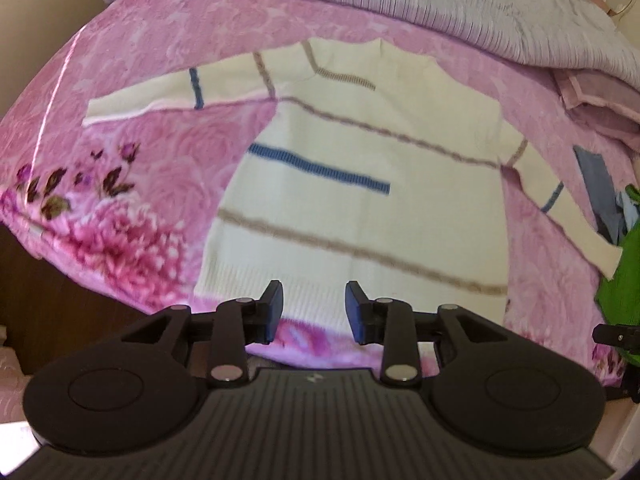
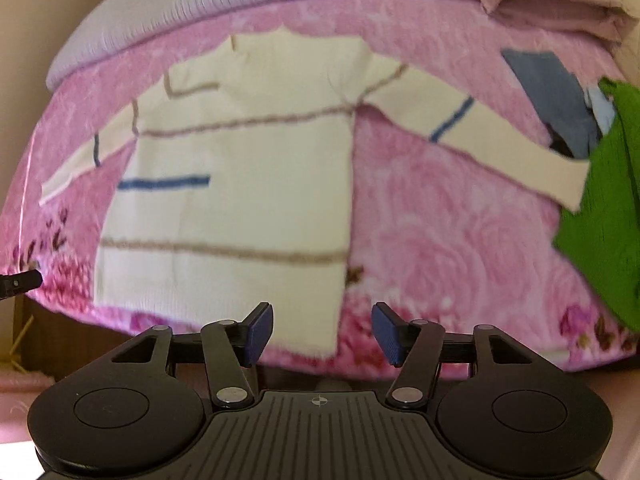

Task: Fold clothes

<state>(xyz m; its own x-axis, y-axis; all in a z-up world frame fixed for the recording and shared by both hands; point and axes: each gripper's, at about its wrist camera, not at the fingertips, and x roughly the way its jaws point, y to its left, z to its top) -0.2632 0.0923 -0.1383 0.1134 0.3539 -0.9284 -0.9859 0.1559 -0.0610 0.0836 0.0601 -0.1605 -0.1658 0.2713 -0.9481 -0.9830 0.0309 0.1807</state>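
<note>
A cream sweater [image 1: 360,184] [image 2: 240,184] with tan and blue stripes lies flat on the pink floral bedspread [image 1: 152,184], both sleeves spread out to the sides and its hem toward me. My left gripper [image 1: 314,312] hangs above the middle of the hem, open, with nothing between its blue pads. Over the hem's right corner my right gripper [image 2: 322,334] is open wider and also holds nothing. Neither touches the sweater.
A grey ribbed quilt [image 1: 400,4] lies along the far side of the bed. At the right sit a green garment [image 2: 600,200], folded blue clothes [image 2: 552,92] and folded pink cloth [image 2: 560,4]. The bed's near edge [image 2: 360,364] runs just below the grippers.
</note>
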